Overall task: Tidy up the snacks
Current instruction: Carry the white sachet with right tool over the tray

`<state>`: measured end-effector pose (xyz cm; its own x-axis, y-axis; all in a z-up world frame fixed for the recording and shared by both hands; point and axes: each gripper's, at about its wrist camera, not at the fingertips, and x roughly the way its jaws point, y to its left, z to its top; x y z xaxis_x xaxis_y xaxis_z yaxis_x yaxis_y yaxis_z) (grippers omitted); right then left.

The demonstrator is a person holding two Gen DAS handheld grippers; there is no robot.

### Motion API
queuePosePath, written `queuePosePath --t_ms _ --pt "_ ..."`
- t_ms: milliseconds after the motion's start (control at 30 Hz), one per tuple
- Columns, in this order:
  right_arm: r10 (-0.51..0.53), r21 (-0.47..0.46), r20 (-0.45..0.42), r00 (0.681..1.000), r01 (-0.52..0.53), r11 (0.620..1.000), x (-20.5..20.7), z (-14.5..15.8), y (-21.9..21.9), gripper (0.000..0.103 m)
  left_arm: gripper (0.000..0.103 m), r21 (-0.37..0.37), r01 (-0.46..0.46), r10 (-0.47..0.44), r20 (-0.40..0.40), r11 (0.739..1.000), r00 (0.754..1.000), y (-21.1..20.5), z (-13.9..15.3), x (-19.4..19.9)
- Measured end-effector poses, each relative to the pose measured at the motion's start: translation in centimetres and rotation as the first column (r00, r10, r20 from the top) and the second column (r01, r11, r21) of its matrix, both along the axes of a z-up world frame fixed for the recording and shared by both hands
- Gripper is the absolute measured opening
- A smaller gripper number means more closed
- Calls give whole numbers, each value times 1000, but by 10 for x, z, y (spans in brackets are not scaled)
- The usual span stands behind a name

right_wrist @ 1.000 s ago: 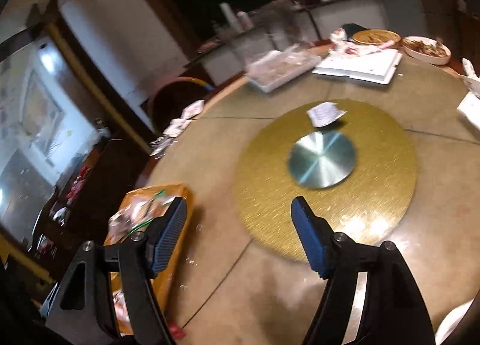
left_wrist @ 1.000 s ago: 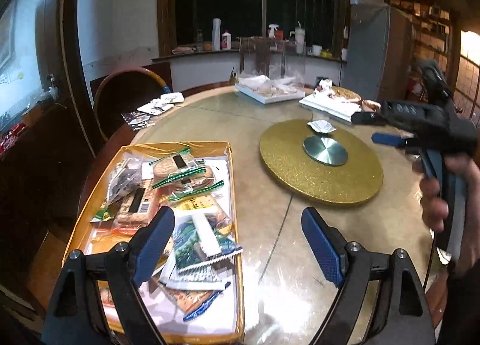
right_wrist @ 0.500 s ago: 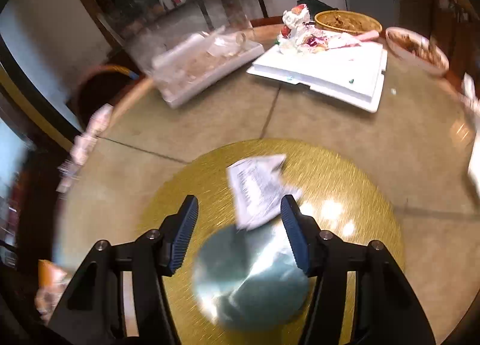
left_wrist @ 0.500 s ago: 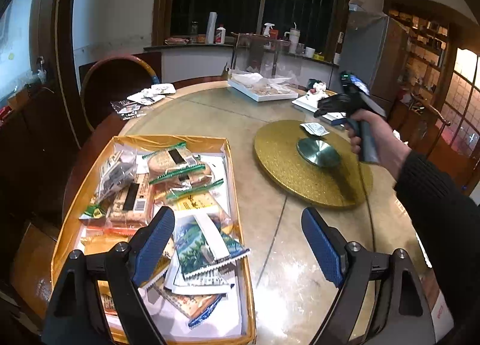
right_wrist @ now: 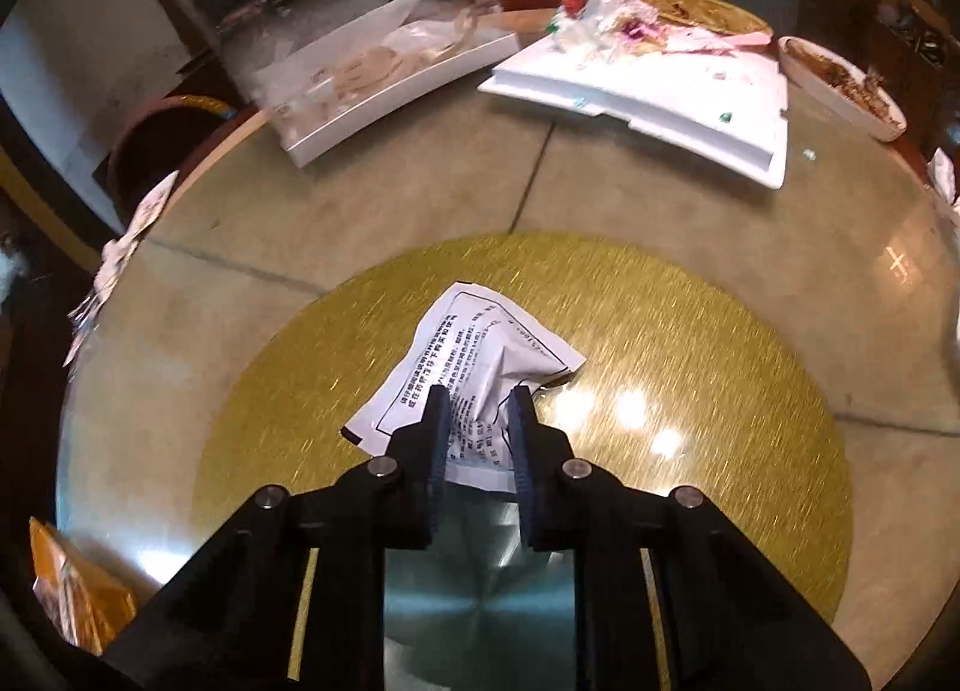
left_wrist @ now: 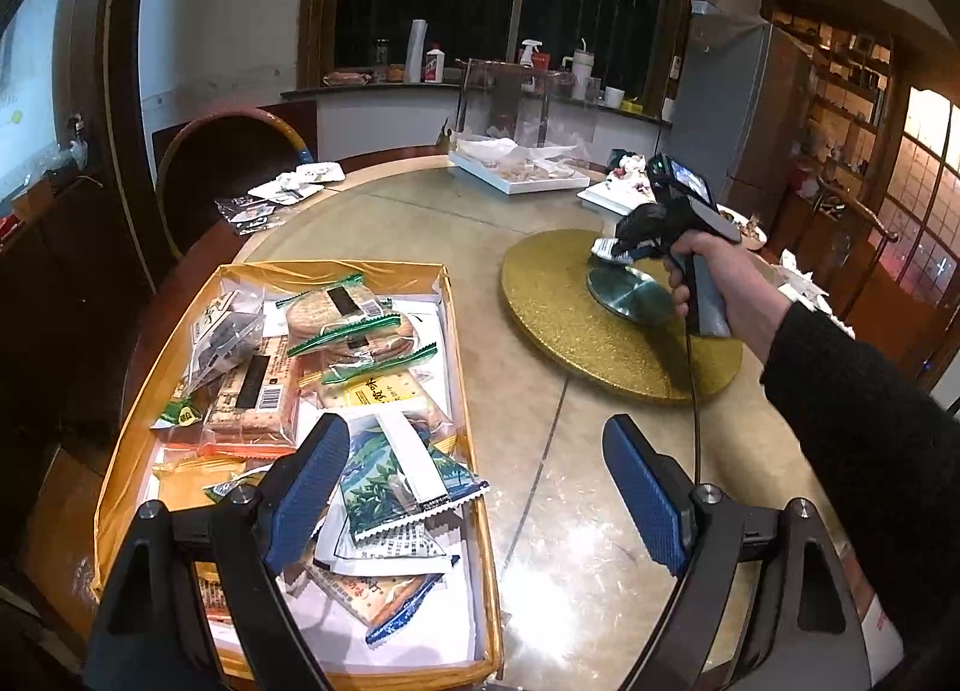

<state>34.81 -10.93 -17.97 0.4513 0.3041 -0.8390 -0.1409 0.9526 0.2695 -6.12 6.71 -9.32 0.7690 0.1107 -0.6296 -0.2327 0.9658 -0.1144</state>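
A white snack packet (right_wrist: 480,355) with black print lies on the gold turntable (right_wrist: 690,391). My right gripper (right_wrist: 479,406) is closed on its near edge, crumpling it; the packet also shows in the left wrist view (left_wrist: 606,248) under the right gripper (left_wrist: 630,247). My left gripper (left_wrist: 477,487) is open and empty, above the near end of a yellow box (left_wrist: 336,271) that holds several snack packets (left_wrist: 354,331).
A white tray (right_wrist: 384,84) with wrappers and a white foam board (right_wrist: 660,96) with cake remains stand at the table's far side. A bowl (right_wrist: 840,84) is far right. Loose packets (left_wrist: 282,193) lie at the far left edge. A chair (left_wrist: 228,175) stands behind.
My right gripper has moved forward onto the turntable and shut on the white packet. The left gripper has stayed open above the box.
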Motion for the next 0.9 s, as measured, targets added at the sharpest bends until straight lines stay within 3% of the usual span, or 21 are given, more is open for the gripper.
queuePosePath --t_ms 100,267,400,500,700,767,900 --pt "38 47 -15 999 -37 998 -41 -1 2 20 87 -18 -12 12 4 1000 1000 -1 1 -3" --pt "192 46 9 981 -193 980 -165 2 14 20 87 -102 6 -7 -10 995 1000 -2 -2 0" --pt "300 62 38 953 -302 951 -266 1 -3 20 87 -192 67 -74 -31 979 997 -13 -11 6" --pt "355 72 54 933 -358 931 -318 0 -18 20 86 -240 134 -151 -51 961 987 -31 -20 9" --pt "443 119 84 892 -451 885 -382 -6 -44 20 80 -315 206 -260 -140 927 955 -68 -50 14" --pt "454 152 84 887 -461 874 -390 -10 -53 21 71 -332 224 -293 -174 916 940 -77 -62 14" --pt "479 181 120 869 -494 850 -405 -13 -60 22 66 -378 241 -339 -220 894 915 -91 -82 13"
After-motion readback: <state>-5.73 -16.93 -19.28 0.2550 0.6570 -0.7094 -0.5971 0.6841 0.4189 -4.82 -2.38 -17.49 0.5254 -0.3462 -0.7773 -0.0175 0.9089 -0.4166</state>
